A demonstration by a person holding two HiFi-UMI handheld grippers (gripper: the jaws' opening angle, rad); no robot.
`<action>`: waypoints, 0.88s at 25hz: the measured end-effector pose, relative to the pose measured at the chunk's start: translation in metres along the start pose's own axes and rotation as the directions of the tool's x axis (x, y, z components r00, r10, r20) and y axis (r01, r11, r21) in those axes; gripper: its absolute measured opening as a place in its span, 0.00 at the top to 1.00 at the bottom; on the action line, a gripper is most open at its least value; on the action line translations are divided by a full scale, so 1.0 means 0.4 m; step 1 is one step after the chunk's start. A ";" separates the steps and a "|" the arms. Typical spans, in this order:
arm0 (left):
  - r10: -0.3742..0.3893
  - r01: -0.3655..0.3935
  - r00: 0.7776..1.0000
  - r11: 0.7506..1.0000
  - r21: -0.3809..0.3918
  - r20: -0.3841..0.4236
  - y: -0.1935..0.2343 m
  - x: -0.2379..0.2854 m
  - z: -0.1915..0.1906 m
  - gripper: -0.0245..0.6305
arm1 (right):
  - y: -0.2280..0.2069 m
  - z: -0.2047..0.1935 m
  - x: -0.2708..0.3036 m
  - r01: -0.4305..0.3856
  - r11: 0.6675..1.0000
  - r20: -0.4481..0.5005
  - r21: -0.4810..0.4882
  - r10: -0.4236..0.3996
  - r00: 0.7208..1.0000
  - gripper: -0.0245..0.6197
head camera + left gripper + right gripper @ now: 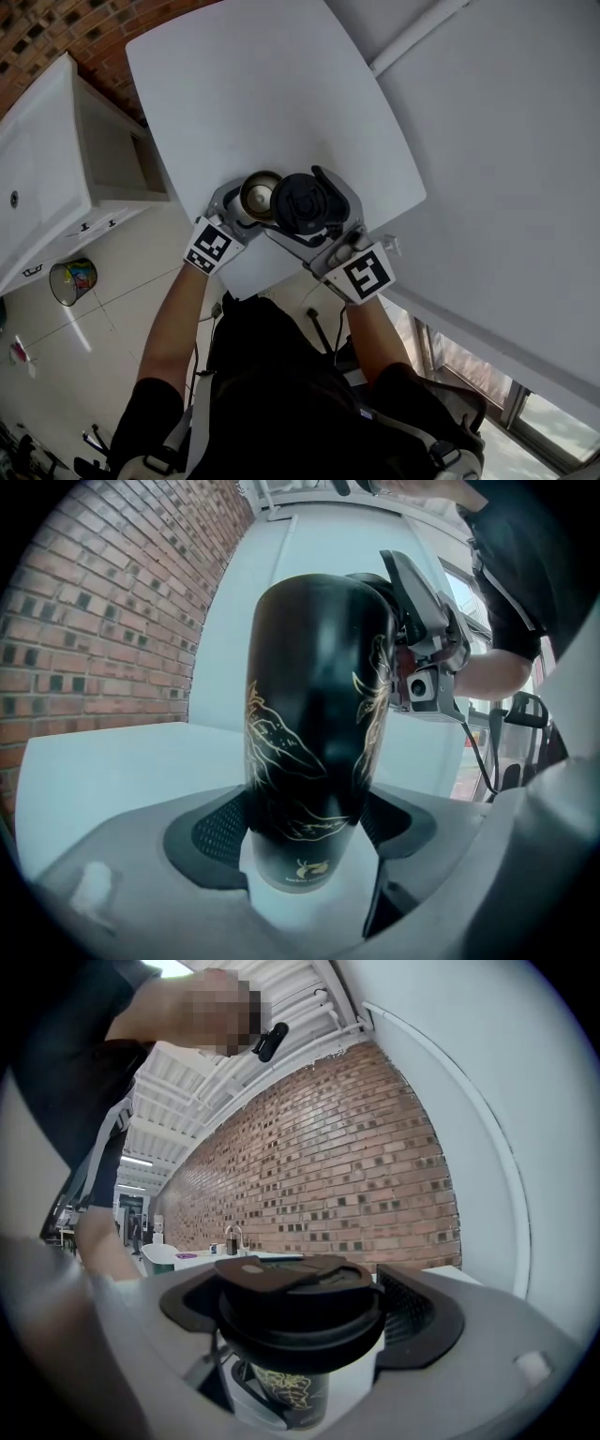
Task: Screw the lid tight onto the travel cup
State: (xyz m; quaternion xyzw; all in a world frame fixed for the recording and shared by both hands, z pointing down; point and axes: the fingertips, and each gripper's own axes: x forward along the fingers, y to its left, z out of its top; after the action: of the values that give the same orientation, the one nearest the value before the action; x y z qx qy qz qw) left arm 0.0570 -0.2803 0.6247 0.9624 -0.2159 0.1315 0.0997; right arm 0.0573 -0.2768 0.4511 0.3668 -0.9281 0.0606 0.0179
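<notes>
- Head view: white worktop point(262, 84) across the upper middle of the frame. Travel cup point(259, 196) upright near its lower edge, steel mouth uncovered.
- Black lid point(302, 202) just right of the mouth, overlapping the rim in the picture, not seated on it.
- Left tool point(242, 212) around the cup from lower left; right tool point(314, 210) around the lid from lower right. A marker cube point(210, 246) behind each tool, then bare forearms point(173, 319) running toward the bottom of the frame.
- White cabinet point(56, 169) at the left edge, brick wall point(56, 28) in the upper left corner, tiled floor point(112, 319) at lower left.
- Left gripper view: left tool point(311, 832) clenched on the travel cup point(314, 733), a black body with gold line drawing filling the centre. Meshed pads point(220, 827) against its lower sides.
- Right tool point(427, 639) at upper right, level with the cup's top. Brick wall point(103, 621) at left, pale worktop point(112, 771) behind the cup.
- Right gripper view: right tool point(300, 1321) grasping the lid point(300, 1307) by its rim, one pad point(412, 1312) at each side, flip tab on top facing up.
- Travel cup point(286, 1389) partly visible beneath the lid at lower centre. Brick wall point(347, 1176) across the background.
</notes>
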 end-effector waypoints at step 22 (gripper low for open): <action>0.007 -0.007 1.000 0.999 -0.033 0.003 0.004 -0.003 0.003 0.39 | 0.058 -0.066 0.123 -0.086 0.995 -0.002 -0.052 0.086 0.996 0.23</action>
State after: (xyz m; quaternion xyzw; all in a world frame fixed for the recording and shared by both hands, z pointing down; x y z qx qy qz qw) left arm 0.0555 -0.2814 0.6234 0.9601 -0.2214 0.1267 0.1146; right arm 0.0053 -0.2900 0.4790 0.3262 -0.9443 0.0369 0.0246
